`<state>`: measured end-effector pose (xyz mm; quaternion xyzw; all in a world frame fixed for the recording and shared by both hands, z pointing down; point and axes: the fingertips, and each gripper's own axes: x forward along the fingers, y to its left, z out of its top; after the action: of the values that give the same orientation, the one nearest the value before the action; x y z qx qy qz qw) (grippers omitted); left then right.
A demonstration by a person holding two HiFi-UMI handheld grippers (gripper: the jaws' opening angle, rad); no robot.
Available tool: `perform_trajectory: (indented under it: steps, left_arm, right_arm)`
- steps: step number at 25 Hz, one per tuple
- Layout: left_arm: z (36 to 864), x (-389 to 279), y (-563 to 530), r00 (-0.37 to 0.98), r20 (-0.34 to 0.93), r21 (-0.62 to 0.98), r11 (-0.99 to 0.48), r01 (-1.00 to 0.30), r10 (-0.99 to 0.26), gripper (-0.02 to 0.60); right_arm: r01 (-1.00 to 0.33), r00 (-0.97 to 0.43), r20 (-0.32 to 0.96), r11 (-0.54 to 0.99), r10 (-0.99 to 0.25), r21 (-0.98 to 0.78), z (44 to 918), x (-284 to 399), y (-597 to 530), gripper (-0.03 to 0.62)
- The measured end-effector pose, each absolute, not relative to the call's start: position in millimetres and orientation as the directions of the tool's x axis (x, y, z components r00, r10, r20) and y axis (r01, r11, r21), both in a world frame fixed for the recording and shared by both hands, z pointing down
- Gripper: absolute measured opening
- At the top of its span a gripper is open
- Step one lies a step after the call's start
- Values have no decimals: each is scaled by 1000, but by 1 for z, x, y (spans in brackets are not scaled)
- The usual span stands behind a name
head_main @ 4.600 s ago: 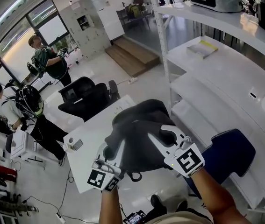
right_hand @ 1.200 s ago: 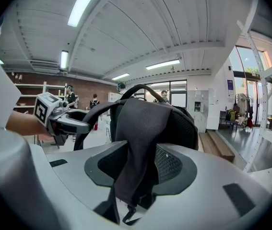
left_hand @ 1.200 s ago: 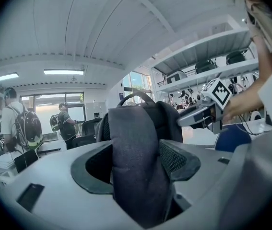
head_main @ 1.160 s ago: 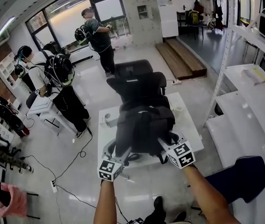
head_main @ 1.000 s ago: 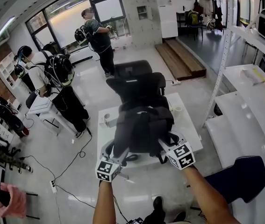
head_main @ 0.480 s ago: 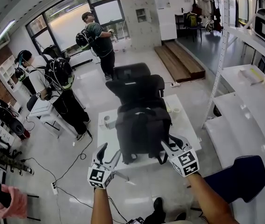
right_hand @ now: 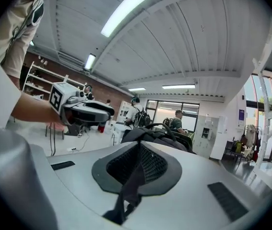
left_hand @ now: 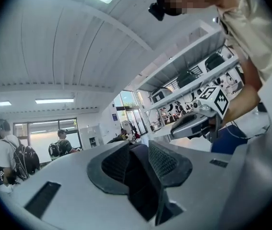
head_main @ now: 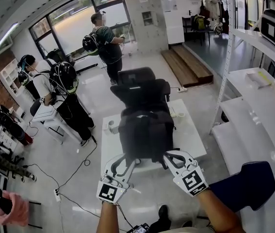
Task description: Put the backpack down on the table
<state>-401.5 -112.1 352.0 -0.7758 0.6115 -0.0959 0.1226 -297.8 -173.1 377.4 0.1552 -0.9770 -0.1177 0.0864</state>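
Nearest, the left gripper (head_main: 121, 161) and right gripper (head_main: 172, 159) are held roughly level on extended forearms at the near edge of the table (head_main: 189, 139). The left jaws are closing on nothing; the right are clenched empty. Beyond, the backpack (head_main: 144, 130) is seen upright on the table, seemingly set down, so no grip is needed.

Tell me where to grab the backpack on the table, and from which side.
Take the top carry handle, coming down from above. The backpack stands upright on the table, so that loop arches free at its top.
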Motion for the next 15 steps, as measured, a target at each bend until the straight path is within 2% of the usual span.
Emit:
perform_trajectory:
  steps: [4, 15]
  left_arm:
    - [344, -370, -103, 262, -8, -331, -245, -911, -965, 60]
    - [338, -310, -73, 279, 23, -301, -273, -914, -960, 18]
  right_arm:
    - [-229, -948, 154, 932, -279, 280, 373, -288, -151, 34]
    - [-139, -965, 166, 931, -205, 337, 351, -253, -103, 34]
